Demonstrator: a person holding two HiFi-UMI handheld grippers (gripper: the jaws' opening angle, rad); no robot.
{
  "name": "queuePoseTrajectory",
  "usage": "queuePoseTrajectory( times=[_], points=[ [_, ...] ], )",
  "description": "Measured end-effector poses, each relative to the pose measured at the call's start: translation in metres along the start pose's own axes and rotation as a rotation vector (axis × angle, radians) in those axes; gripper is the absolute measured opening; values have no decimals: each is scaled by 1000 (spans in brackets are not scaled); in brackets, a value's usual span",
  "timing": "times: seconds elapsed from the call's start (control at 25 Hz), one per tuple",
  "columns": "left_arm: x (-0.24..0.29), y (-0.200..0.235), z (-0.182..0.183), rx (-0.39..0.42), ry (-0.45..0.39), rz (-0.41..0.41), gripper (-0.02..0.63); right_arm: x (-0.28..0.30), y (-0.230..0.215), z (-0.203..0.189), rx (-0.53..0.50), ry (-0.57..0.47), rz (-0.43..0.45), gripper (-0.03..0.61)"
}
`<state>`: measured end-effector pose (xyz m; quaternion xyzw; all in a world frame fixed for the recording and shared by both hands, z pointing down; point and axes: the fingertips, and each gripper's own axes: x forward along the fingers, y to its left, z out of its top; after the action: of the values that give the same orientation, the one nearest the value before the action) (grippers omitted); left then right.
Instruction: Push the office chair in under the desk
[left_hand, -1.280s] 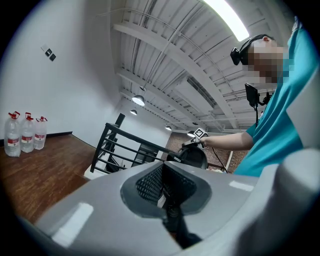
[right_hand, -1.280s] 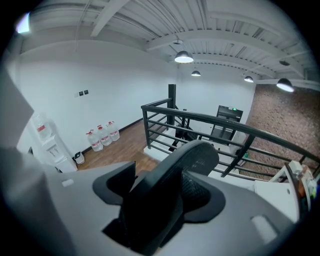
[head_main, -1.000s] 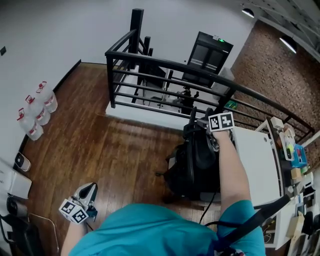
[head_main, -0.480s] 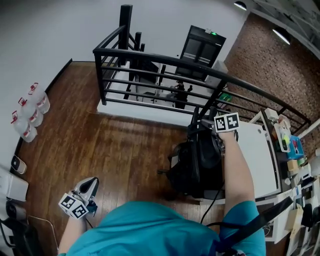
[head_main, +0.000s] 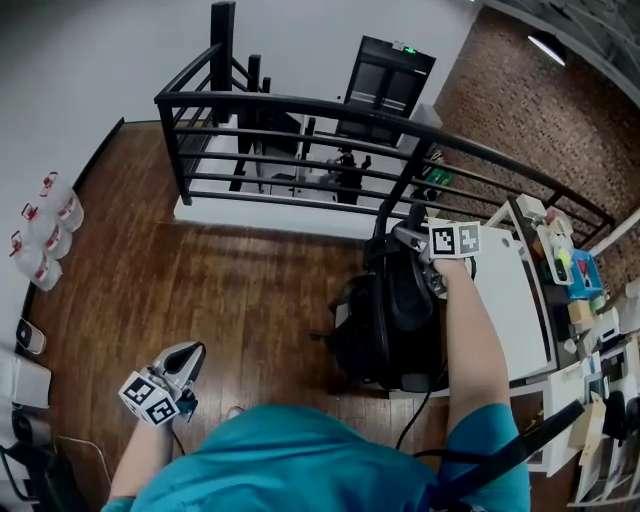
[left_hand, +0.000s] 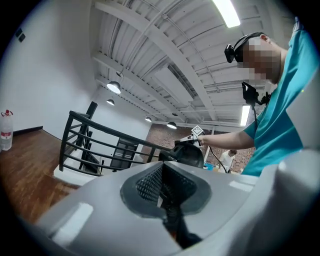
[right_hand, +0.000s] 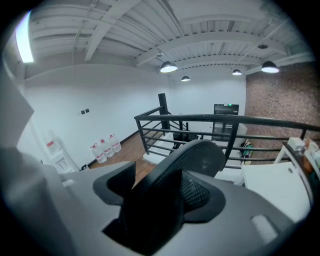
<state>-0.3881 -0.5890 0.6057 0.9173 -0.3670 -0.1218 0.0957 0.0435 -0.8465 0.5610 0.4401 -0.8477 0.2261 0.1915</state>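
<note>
Right gripper (head_main: 406, 238) clamped on the headrest (right_hand: 196, 156) of the office chair (head_main: 385, 320) below it. The desk (head_main: 512, 300) is just beyond. Left gripper (head_main: 181, 361) is closed and empty. Likely risks: the high grip tips the chair, or the chair catches the desk edge.

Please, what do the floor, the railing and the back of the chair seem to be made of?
Floor: wood planks, brown and fairly glossy; plank seams and soft light reflections show.
Railing: probably metal, painted matte black; thin straight bars.
Chair back: black and matte, perhaps mesh or fabric over a plastic frame; the weave is too faint to be sure.
</note>
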Motion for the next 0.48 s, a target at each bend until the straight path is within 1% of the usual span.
queuePoseTrajectory(
  times=[0.08,0.24,0.36,0.48],
  points=[
    [13,-11,-6,8,-1,-10,20,0,0,0,29,-22,28,284],
    [32,-34,-13,25,-14,-8,20,2,-3,1,17,-34,52,284],
    [32,-47,-13,23,-28,8,20,1,-3,2,13,-30,59,284],
    [23,-46,-16,23,-19,20,20,3,-1,2,10,-18,60,284]
  ],
)
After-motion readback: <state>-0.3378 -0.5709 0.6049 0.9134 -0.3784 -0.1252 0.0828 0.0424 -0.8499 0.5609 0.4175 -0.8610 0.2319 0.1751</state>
